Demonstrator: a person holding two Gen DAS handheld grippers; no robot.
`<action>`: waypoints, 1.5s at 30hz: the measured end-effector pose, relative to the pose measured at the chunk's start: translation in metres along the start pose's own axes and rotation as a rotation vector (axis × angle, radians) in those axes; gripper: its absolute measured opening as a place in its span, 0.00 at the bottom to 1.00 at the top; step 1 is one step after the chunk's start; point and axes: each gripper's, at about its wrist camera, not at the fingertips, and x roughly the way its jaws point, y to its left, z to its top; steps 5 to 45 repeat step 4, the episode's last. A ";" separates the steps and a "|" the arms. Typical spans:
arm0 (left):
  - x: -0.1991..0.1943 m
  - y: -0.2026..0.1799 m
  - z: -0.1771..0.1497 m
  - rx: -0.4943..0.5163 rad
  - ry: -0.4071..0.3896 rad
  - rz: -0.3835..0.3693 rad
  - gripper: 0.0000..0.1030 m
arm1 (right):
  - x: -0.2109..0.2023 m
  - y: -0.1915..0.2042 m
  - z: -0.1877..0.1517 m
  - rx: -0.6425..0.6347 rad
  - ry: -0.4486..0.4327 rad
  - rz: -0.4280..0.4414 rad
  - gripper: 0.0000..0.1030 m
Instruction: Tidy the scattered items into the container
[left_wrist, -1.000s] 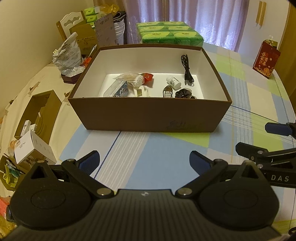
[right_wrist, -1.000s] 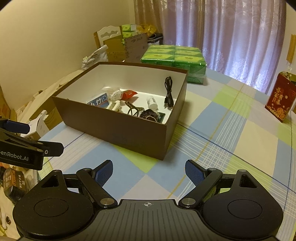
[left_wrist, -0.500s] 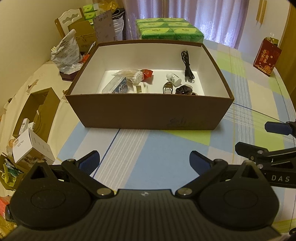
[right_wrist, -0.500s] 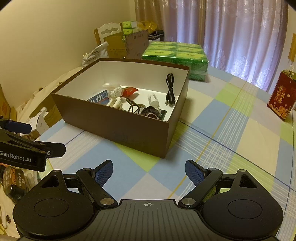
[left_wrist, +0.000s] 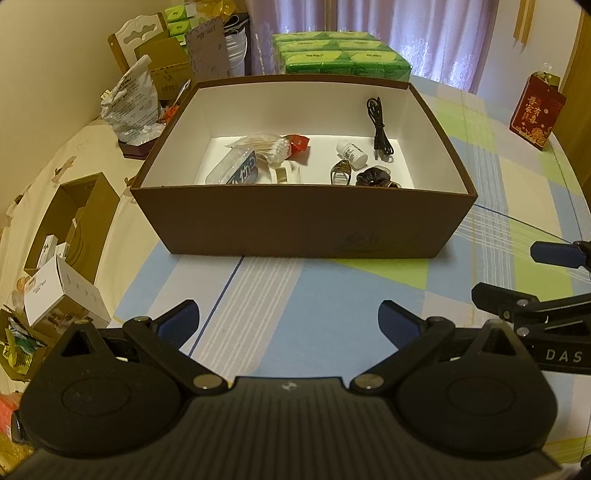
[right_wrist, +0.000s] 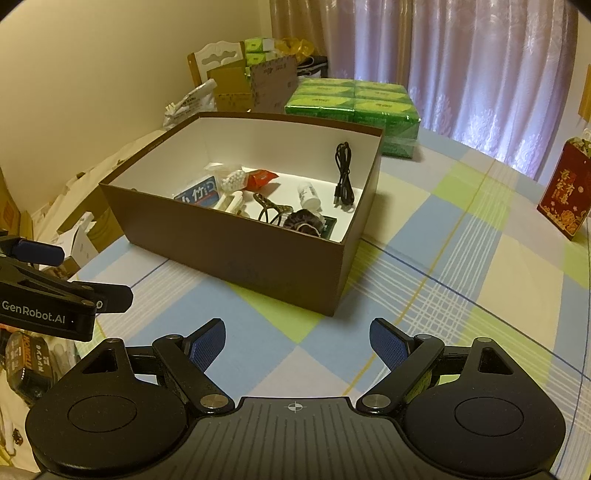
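Both grippers are held open and empty above the checked tabletop (right_wrist: 461, 280), short of the brown box (left_wrist: 303, 225).

The left gripper (left_wrist: 288, 321) and right gripper (right_wrist: 297, 338) are shown with jaws spread wide, nothing between them. Ahead of them, inside the box, a black cable (left_wrist: 380, 129), a white bottle (left_wrist: 351, 153), a cotton-swab pack (left_wrist: 266, 147), a red packet (left_wrist: 299, 142) and a dark scrunchie (left_wrist: 373, 177) are seen lying on its white floor.

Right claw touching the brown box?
Apart. In the right wrist view the right claw, jaws open and empty, sits short of the brown box, with bare checked tablecloth between them.
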 end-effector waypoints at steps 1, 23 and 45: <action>0.001 0.001 0.001 0.002 -0.001 0.000 0.99 | 0.001 0.000 0.000 0.000 0.001 0.000 0.88; 0.004 0.004 0.002 0.001 0.003 0.004 0.99 | 0.003 0.001 0.001 0.000 0.004 0.001 0.88; 0.004 0.004 0.002 0.001 0.003 0.004 0.99 | 0.003 0.001 0.001 0.000 0.004 0.001 0.88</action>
